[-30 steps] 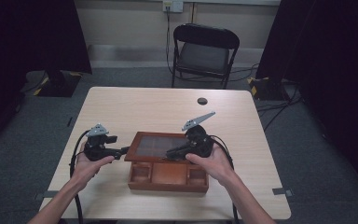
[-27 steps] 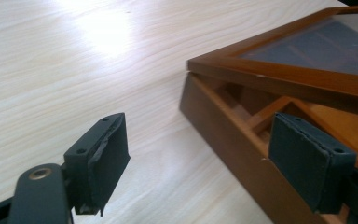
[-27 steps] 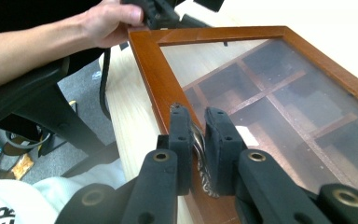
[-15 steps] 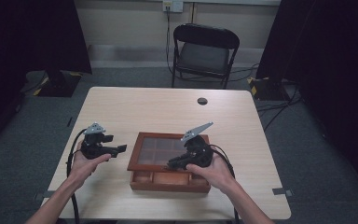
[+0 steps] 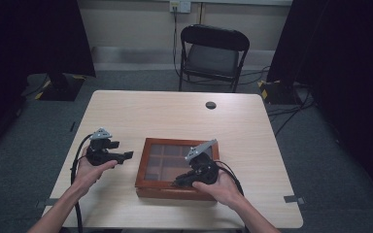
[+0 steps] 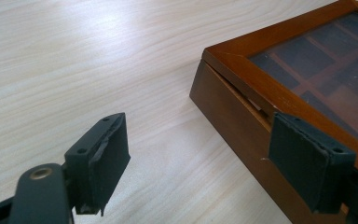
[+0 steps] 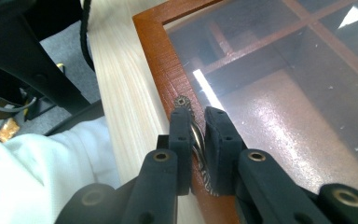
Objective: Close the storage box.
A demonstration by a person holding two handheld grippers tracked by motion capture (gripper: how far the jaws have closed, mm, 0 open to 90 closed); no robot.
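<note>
The right gripper (image 7: 196,140) has its jaws pinched on the small metal handle (image 7: 196,137) at the lid's near edge, seemingly to work the wooden box (image 5: 175,167) mid-desk (image 5: 141,111), while at its nine o'clock the left gripper (image 6: 205,163) waits with jaws wide, perhaps ready to steady it.

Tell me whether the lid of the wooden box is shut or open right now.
Nearly shut: the lid lies almost flat on the wooden box, a thin gap showing at its corner. The right gripper pinches its metal handle.
</note>
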